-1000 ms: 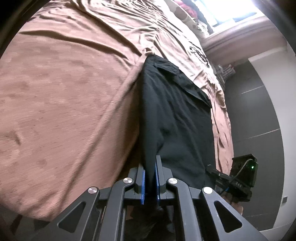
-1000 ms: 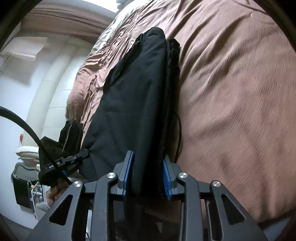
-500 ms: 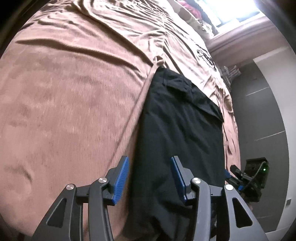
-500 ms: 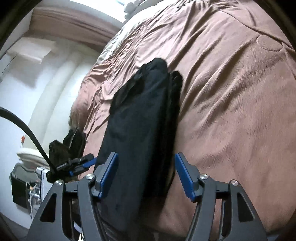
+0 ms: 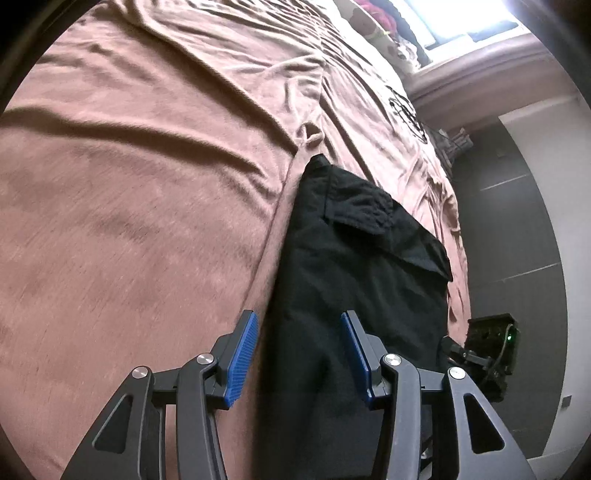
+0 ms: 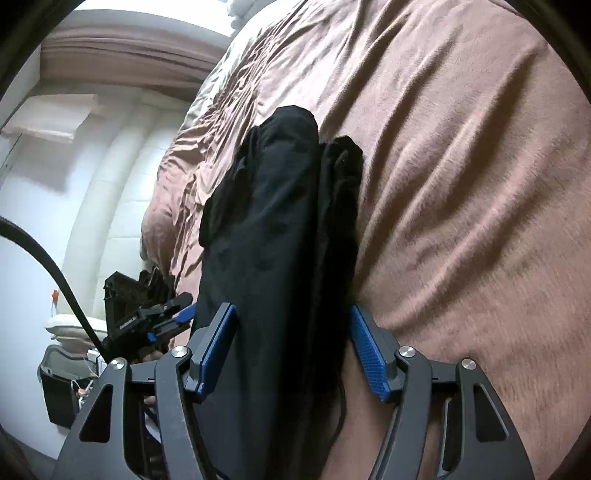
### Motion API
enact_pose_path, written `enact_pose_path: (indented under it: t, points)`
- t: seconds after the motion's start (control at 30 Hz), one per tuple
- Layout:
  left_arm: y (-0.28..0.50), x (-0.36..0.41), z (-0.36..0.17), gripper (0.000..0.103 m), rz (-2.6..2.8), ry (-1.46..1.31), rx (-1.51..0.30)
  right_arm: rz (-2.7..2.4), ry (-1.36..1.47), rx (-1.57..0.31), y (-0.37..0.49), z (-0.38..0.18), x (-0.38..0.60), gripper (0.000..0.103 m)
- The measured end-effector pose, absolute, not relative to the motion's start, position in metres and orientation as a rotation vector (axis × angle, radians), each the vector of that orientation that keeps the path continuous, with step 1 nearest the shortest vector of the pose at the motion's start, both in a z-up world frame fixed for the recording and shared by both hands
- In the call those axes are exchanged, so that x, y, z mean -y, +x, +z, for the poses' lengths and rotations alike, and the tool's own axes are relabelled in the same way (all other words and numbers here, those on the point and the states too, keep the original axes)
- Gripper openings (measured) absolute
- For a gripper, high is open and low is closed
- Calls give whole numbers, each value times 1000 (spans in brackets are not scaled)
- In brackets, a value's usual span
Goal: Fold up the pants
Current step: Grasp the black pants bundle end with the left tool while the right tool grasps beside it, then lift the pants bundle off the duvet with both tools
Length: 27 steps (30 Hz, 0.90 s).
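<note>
Black pants (image 5: 354, 280) lie folded lengthwise on a brown bedspread (image 5: 129, 206), a pocket flap showing near their far end. My left gripper (image 5: 299, 354) is open, its blue pads on either side of the pants' near edge, holding nothing. In the right wrist view the pants (image 6: 280, 251) run away from me as a long dark strip. My right gripper (image 6: 293, 350) is open, its pads either side of the pants' near end, not pinching them. The left gripper (image 6: 147, 317) shows at the left of the right wrist view.
The bedspread (image 6: 461, 184) is wrinkled and fills most of both views. The right gripper's body (image 5: 487, 347) shows at the right edge of the left wrist view, by a dark wall. A bright window (image 5: 461, 22) lies beyond the bed. A dark bin (image 6: 62, 384) stands on the floor.
Both grippers were shut on the pants a second ago; both have opened and let go. The pants now lie flat on the bed.
</note>
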<state>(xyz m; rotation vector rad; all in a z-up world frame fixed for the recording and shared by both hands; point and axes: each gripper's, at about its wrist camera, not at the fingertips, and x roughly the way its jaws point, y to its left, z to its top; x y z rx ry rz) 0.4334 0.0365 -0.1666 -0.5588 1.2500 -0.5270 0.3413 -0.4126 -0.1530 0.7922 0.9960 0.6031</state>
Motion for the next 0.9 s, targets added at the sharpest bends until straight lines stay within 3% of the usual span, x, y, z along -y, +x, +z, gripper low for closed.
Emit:
enact_pose_path:
  t: [0.4,0.5,0.57,0.67,0.9]
  points:
    - [478,-13,-185,42,-607,-607,-1259,622,801,-1005,373,-154,404,61]
    - [483,-12,-185,30,-620,-631,-1252,612,784,-1001,378,-156,400,52]
    - [481,-11,-179,24,-630,-625,-1234,611,773,-994,377,-153,398,39]
    - [475,-9,-165,22,-634,-595,-1202,602,744,-968,369,-144,396,31]
    - [454,-10,-134,17,-655,-566,-1128,602,685,-895,340,-119,387,26]
